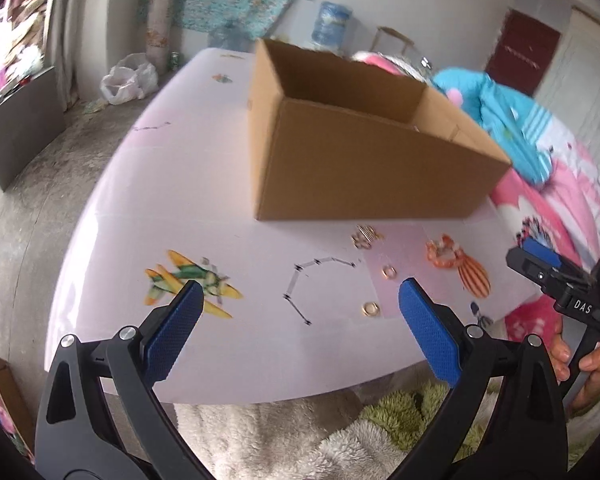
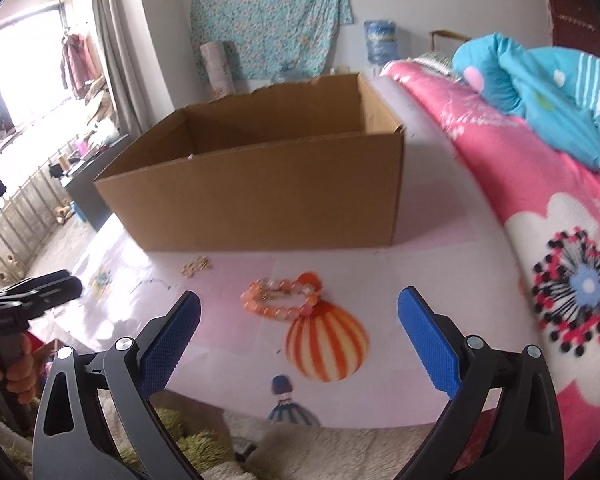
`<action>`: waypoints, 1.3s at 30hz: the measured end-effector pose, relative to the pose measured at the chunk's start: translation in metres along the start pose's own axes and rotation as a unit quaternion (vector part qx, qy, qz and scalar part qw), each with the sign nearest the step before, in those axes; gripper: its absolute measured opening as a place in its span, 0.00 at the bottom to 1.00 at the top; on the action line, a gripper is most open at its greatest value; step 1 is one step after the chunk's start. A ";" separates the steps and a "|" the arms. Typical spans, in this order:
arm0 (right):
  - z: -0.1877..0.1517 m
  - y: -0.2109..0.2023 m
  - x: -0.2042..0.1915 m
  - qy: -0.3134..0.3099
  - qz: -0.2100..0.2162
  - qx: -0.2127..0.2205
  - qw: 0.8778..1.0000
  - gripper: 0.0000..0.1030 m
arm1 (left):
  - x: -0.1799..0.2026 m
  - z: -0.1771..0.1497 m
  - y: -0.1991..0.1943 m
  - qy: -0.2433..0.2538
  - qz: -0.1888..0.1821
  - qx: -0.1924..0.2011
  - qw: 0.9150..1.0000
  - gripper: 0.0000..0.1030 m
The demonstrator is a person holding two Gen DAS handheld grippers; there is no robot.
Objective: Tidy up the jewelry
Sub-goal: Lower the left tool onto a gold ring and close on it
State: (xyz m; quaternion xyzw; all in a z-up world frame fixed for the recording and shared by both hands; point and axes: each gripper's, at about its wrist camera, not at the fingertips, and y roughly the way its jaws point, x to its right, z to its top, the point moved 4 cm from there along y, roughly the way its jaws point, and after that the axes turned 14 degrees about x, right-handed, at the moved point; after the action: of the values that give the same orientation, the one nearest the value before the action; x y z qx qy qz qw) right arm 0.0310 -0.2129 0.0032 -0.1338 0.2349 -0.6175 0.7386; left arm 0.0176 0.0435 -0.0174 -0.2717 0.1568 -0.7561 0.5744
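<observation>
Jewelry is all loose on the pink table (image 1: 112, 216), in front of the cardboard box (image 1: 364, 160): chain necklace (image 1: 312, 280), two gold rings (image 1: 370, 309), orange bead bracelet (image 2: 278, 296). Your left gripper (image 1: 300, 320) and right gripper (image 2: 300, 324) both hang spread wide, empty. Risk: rings lie flat and probably slip from the pads; the chain may snag.

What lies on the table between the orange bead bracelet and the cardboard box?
In the right wrist view, only bare pink table lies between the orange bead bracelet and the cardboard box; a small gold piece sits off to the left.
</observation>
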 end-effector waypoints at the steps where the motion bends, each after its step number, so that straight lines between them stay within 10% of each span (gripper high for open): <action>1: -0.005 0.002 -0.003 0.004 0.006 -0.010 1.000 0.93 | 0.005 -0.003 0.003 0.014 0.001 -0.004 1.000 0.92; 9: -0.022 0.011 -0.021 0.014 0.052 -0.047 0.997 0.83 | 0.035 -0.014 0.019 0.080 -0.003 -0.020 0.997 0.91; 19: -0.024 0.025 -0.023 0.015 0.054 -0.066 0.996 0.54 | 0.056 -0.022 0.032 0.120 -0.017 -0.048 0.991 0.61; 39: -0.001 0.052 -0.033 -0.053 0.064 -0.076 0.994 0.24 | 0.062 -0.019 0.045 0.117 -0.041 -0.051 0.991 0.43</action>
State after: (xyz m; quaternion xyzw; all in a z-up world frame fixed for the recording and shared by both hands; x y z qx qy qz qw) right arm 0.0699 -0.1697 -0.0171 -0.2065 0.2497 -0.5412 0.7759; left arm 0.0293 -0.0305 -0.0427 -0.2168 0.2501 -0.7966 0.5058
